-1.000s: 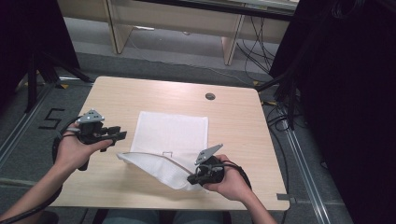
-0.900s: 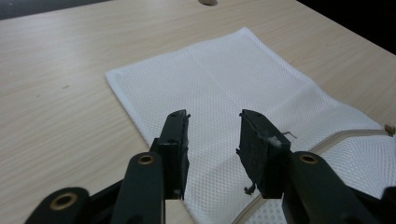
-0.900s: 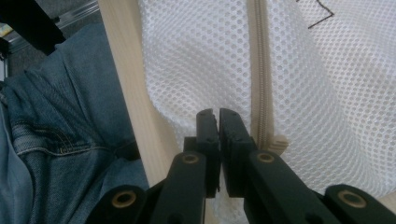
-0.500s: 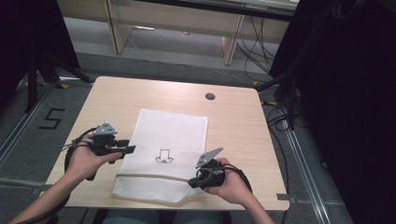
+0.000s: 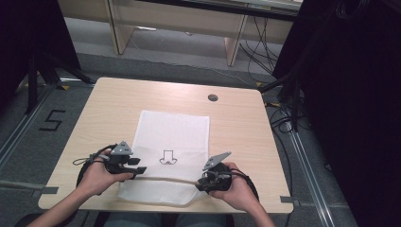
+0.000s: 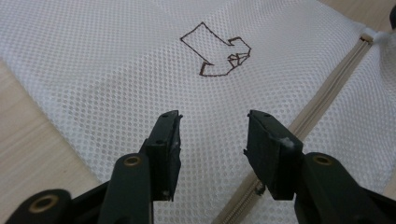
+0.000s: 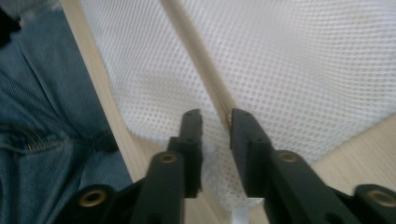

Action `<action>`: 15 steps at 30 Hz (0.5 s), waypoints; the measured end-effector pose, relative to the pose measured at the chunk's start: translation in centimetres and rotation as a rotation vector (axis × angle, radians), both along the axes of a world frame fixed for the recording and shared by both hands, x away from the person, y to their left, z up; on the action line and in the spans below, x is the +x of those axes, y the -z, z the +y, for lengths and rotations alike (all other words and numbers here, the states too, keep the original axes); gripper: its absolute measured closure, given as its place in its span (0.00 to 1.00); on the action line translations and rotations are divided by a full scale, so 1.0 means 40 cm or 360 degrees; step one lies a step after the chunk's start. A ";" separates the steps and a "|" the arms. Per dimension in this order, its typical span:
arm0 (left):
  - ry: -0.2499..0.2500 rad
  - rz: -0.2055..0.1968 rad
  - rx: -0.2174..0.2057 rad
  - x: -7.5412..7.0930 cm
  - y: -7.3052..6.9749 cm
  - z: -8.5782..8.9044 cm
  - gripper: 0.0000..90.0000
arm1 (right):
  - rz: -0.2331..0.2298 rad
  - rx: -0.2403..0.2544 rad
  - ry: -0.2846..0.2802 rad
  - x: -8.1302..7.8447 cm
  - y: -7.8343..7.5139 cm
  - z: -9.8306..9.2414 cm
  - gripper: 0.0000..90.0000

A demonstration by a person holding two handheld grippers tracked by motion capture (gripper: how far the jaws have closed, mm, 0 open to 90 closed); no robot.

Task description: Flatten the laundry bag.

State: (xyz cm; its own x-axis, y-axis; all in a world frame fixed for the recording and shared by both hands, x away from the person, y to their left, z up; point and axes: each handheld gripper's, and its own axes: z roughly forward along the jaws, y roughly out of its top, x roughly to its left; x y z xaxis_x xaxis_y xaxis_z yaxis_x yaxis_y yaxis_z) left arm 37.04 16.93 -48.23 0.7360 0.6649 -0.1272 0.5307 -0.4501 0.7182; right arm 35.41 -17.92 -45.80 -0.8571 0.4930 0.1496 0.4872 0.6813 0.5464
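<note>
A white mesh bag (image 5: 172, 135) lies flat on the table, with a brown arrow drawing (image 5: 167, 158) and a beige zipper (image 5: 165, 178) across its near part. My left gripper (image 5: 141, 170) hovers low over the bag's left side. Its jaws have just been opening and stand open with nothing between them (image 6: 212, 135), pointing toward the arrow (image 6: 215, 56), with the zipper (image 6: 322, 93) on the right. My right gripper (image 5: 201, 182) is at the bag's near right corner. Its jaws (image 7: 215, 126) have just been opening, and a bunch of mesh lies loose between them beside the zipper (image 7: 205, 70).
The wooden table (image 5: 113, 104) has a dark round cable hole (image 5: 213, 98) at its far right. The bag's near edge reaches the table's front edge. The person's blue-jeaned legs (image 7: 42, 116) are just below that edge.
The bag's near part, lifted and folded over a second ago, now lies spread flat. My left hand came down and nearer onto the bag's left side. The right jaws parted.
</note>
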 end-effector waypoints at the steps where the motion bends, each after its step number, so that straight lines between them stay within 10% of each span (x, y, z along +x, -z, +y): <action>1: 0.0008 0.0001 0.0003 -0.001 0.001 0.001 0.58 | 0.0007 0.0058 0.0071 -0.001 -0.005 -0.006 0.75; 7: -0.0004 -0.0005 -0.0033 -0.009 -0.006 0.013 0.54 | -0.0048 0.0089 0.0368 0.031 0.001 -0.040 0.82; 12: 0.0027 0.0070 -0.0045 -0.026 -0.005 0.025 0.62 | 0.0044 -0.0044 0.0296 0.025 0.017 -0.021 0.98; 15: 0.0127 0.0155 0.0076 -0.026 0.015 0.027 0.70 | 0.0066 -0.0191 0.0278 0.014 0.033 -0.001 1.00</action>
